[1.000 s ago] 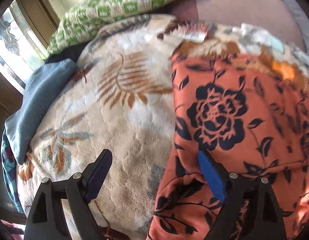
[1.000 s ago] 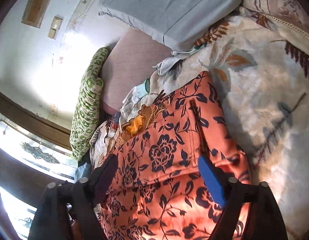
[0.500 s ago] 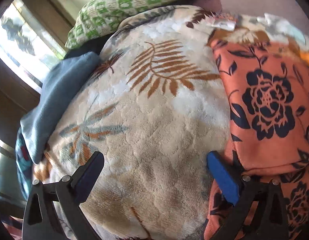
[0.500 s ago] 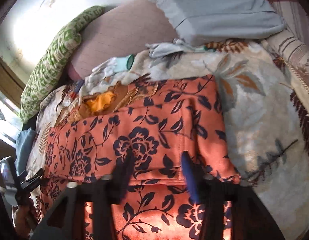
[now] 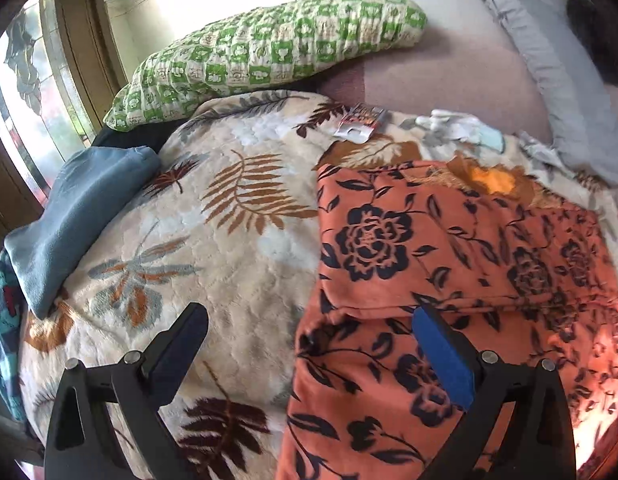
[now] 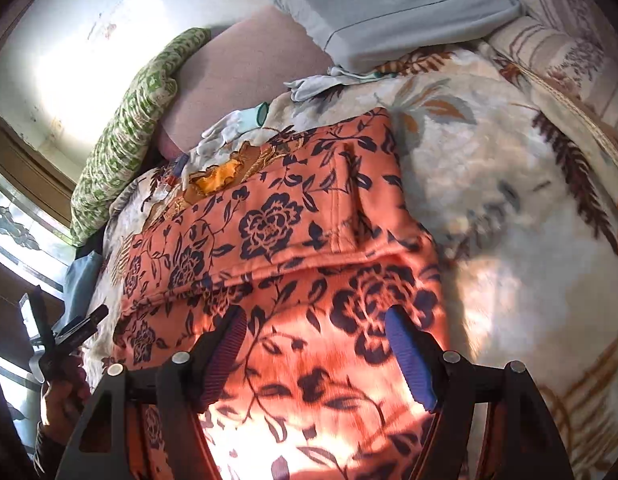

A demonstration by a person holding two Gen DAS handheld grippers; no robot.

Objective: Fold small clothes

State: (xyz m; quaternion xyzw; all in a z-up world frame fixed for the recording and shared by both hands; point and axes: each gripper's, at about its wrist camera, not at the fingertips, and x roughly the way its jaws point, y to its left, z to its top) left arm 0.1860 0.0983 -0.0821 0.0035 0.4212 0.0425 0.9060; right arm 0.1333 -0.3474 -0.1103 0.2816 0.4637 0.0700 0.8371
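Left gripper (image 5: 309,336) wide open above the bed, empty, jaws just widened, one over the blanket (image 5: 197,240), one over the garment's edge. Right gripper (image 6: 315,334) partly open, empty, above the orange flowered garment (image 6: 309,240). Garment folded over once, flat on the leaf-print blanket. Beyond: green checked pillow (image 5: 269,44), blue cloth (image 5: 77,208), white gloves (image 6: 229,128).

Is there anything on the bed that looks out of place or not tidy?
Mostly tidy. The orange floral garment lies folded flat on the leaf-print blanket. Only a small packet and loose white gloves lie scattered beyond it.
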